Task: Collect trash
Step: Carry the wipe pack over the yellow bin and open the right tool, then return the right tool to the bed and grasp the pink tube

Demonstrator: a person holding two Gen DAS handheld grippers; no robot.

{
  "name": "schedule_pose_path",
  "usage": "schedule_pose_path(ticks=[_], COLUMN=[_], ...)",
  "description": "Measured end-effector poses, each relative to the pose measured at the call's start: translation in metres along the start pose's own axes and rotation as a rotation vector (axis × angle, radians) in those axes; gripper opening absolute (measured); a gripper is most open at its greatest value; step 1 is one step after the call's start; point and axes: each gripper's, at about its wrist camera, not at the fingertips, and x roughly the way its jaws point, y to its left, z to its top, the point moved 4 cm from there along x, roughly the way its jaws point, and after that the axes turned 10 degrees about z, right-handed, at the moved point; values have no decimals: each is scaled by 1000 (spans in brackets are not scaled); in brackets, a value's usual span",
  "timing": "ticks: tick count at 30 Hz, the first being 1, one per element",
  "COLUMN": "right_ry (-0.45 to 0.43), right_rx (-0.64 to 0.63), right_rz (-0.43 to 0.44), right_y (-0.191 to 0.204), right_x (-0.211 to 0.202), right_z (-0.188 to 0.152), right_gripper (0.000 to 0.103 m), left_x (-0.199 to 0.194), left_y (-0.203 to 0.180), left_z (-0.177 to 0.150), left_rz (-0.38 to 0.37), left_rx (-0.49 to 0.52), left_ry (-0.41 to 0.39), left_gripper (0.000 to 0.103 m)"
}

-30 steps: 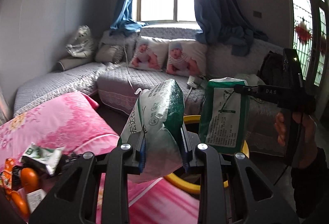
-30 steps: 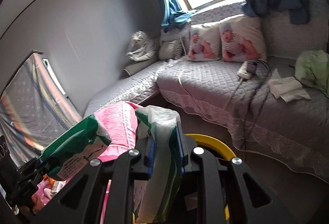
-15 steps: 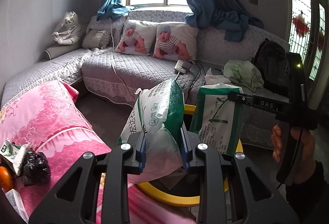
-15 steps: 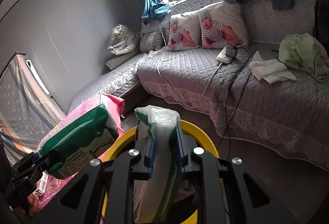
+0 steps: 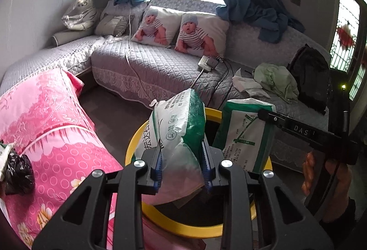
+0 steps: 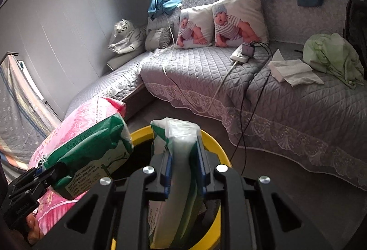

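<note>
Your left gripper clamps a green-and-white bag above the yellow bin's rim; your right gripper pinches a second bag over the same bin.

Left gripper angles downward, its two blue-padded fingers pinched against the sides of a green-and-white bag that stands up between them. Right gripper tilts down the same way, jaws much narrower, pads squeezing a second green-and-white bag edge-on. In the left wrist view the right hand wraps the black handle, off to the right of the left gripper.
</note>
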Motion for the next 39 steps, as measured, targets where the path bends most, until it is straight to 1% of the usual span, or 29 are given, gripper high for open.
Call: schedule_pose_path(ticks=[1,2,3,4,6,7,8,10,11,13,14,16,17,21,24,27,28,30,31,33,35,36,38,39], right_ry=[5,4,0,-4,0,-2,-7,-31,-46,-80,-89,-107,-117,-111,-95,-72,-61,-48,-42,-24,19,49,100,125], right_rx=[-4,-1,2,5,9,13,20,36,39,26,18,-2,-13,-75,-123,-186,-218,-270,-303,-383,-462,-511,-625,-668], right_rz=[-15,-26,-35,-38,-41,-47,-56,-46,-43,-35,-30,-11,5,48,109,185,222,276,306,380,476,537,641,682], right_y=[-1,-2,-4,-4,-4,-5,-6,-6,-6,-1,0,8,13,40,68,106,123,149,164,199,237,260,307,324], right_x=[2,2,2,1,1,1,1,-3,-6,-14,-17,-23,-25,-29,-30,-28,-27,-26,-26,-24,-20,-18,-15,-14], right_z=[-1,-1,-1,-1,0,1,2,5,6,10,11,13,13,13,10,7,4,-2,-6,-17,-33,-45,-71,-81], right_gripper=[19,20,22,24,27,28,33,50,53,62,64,73,75,75,77,79,80,81,82,82,82,82,82,82], left_x=[0,-1,-2,-5,-9,-12,-15,-24,-28,-40,-46,-62,-71,-125,-165,-214,-223,-251,-270,-295,-319,-329,-350,-356], left_y=[2,5,7,10,14,15,17,22,25,31,35,47,53,90,115,147,154,176,191,213,237,250,284,293], left_z=[-2,-2,-4,-4,-3,-2,-1,-1,1,4,6,13,16,32,40,41,38,27,16,-3,-23,-35,-69,-79], left_rz=[-1,-5,-10,-15,-12,-14,-11,3,14,48,59,61,69,91,85,113,125,176,227,320,410,455,553,573], left_rx=[-10,-24,-36,-49,-57,-60,-69,-90,-96,-115,-132,-180,-206,-301,-347,-376,-380,-383,-381,-378,-393,-406,-466,-491], left_ry=[3,2,0,-8,-27,-35,-44,-75,-92,-133,-149,-180,-200,-306,-372,-437,-449,-477,-495,-512,-520,-519,-493,-486], left_gripper=[30,37,41,47,51,56,63,69,74,79,80,82,84,86,88,90,90,91,91,91,91,91,92,92])
